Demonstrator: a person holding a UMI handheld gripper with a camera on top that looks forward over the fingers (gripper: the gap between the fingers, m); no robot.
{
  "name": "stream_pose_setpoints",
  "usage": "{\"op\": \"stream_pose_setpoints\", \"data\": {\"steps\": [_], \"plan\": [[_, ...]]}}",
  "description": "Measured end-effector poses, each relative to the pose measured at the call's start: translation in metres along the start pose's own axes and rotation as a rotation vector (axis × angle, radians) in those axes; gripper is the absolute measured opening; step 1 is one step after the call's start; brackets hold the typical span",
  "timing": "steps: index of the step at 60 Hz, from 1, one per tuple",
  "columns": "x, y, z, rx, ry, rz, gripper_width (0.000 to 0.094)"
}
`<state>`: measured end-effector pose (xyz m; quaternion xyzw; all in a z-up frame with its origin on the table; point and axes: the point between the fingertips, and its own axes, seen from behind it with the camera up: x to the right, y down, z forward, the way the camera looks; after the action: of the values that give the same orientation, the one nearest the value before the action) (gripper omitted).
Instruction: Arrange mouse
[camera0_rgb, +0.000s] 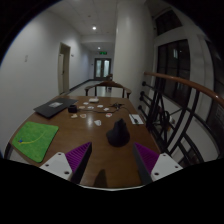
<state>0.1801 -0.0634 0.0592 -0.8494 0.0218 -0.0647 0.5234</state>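
A black mouse (118, 134) sits on the wooden bench (90, 125) just ahead of the spread, empty tool (112, 160). Closing off-centre could nudge the mouse sideways toward the bench's right edge.

Wooden table (92, 128): mouse (118, 134), green mat (36, 140), laptop (52, 107).

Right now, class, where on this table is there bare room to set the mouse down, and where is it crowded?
Bare wood lies between the open gripper and the mouse, and between the green mat and the mouse. The far end, around the laptop and scattered small items, is crowded.
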Motion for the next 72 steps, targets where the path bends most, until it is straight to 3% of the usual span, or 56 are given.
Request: {"op": "stream_pose_setpoints", "data": {"steps": [15, 26, 30, 34, 42, 48, 58, 67, 72], "plan": [[0.010, -0.009, 0.076, -0.048, -0.013, 0.029, 0.0843], [0.022, -0.017, 0.150, -0.075, 0.040, 0.075, 0.0809], [0.034, -0.018, 0.164, -0.087, 0.078, 0.075, 0.0532], [0.042, -0.020, 0.169, -0.071, 0.118, 0.100, 0.0395], [0.034, -0.025, 0.168, -0.047, 0.073, 0.089, 0.0252], [0.030, -0.027, 0.160, -0.041, 0.045, 0.057, 0.0230], [-0.020, -0.113, 0.086, 0.149, 0.028, -0.013, 0.0228], [-0.150, -0.197, -0.006, 0.344, -0.141, -0.008, 0.0228], [-0.224, -0.207, -0.024, 0.351, -0.263, 0.026, 0.0227]]}}
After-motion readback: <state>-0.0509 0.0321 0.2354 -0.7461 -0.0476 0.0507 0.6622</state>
